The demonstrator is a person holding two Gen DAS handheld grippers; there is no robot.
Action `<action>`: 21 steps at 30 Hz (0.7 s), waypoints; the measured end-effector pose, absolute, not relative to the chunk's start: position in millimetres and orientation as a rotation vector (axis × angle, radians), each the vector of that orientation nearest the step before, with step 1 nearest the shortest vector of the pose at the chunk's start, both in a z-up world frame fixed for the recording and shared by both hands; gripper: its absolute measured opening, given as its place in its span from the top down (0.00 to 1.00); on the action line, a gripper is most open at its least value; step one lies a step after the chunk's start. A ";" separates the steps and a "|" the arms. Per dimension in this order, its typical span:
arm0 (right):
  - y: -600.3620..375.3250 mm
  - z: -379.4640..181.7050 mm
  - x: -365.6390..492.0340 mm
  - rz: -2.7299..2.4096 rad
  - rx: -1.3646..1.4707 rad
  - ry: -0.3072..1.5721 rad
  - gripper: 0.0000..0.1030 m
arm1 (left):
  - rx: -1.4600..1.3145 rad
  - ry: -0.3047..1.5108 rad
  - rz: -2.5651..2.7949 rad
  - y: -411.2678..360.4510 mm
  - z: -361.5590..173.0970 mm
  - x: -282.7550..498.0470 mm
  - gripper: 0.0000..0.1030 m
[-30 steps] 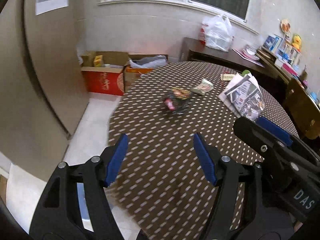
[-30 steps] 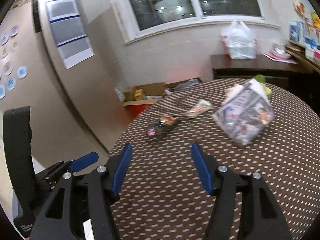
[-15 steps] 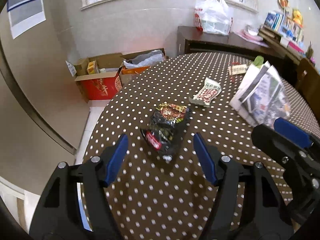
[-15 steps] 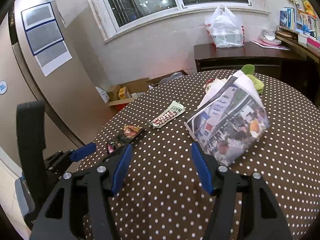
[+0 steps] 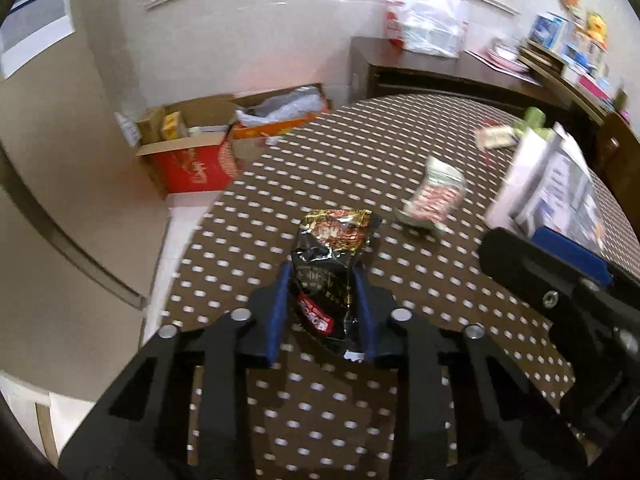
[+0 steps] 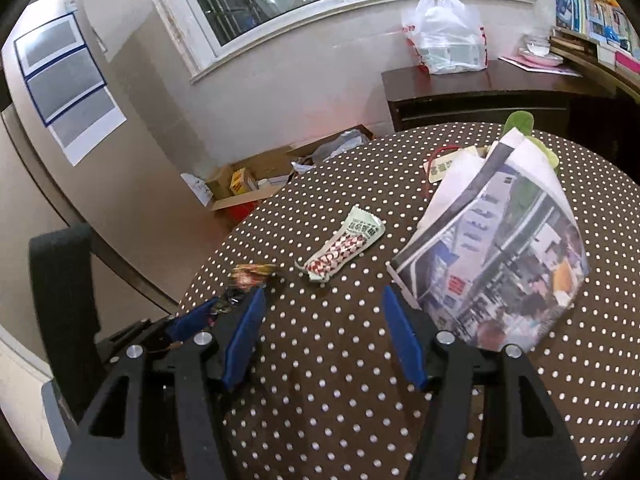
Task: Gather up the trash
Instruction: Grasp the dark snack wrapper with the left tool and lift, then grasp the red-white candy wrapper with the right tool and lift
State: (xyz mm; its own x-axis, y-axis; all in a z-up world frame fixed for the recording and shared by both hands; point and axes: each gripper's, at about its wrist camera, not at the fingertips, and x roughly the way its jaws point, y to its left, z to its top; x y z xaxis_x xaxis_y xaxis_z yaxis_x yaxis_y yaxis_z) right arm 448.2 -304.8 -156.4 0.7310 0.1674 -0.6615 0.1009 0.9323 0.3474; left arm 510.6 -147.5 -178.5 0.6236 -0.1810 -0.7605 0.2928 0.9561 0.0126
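Black wrapper (image 5: 330,268) between closing left gripper (image 5: 320,280) pads

My left hand-held gripper (image 5: 320,284) is closing on a crumpled black snack wrapper (image 5: 332,252) lying flat on the dotted surface (image 5: 320,400); a red-and-white wrapper (image 5: 436,200) lies at its two o'clock

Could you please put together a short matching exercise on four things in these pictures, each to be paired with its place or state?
Things:
1. black snack wrapper
2. red and white wrapper
3. white plastic bag
4. right gripper

Places or states:
A. on the dark sideboard under the window
B. jaws wide apart, nothing between them
C. between the closing jaws of the left gripper
D. lying loose on the dotted tablecloth, beside the folded newspaper

Pairs: 1-C, 2-D, 3-A, 4-B
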 end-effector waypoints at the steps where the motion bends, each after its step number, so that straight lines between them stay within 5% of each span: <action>1: -303.8 -157.3 451.7 0.033 0.383 0.757 0.41 | 0.118 0.846 -0.249 -141.3 -177.1 512.8 0.73; 21: -284.4 -181.2 522.4 -0.112 0.312 0.840 0.41 | -0.001 0.835 -0.158 -112.4 -170.3 563.1 0.74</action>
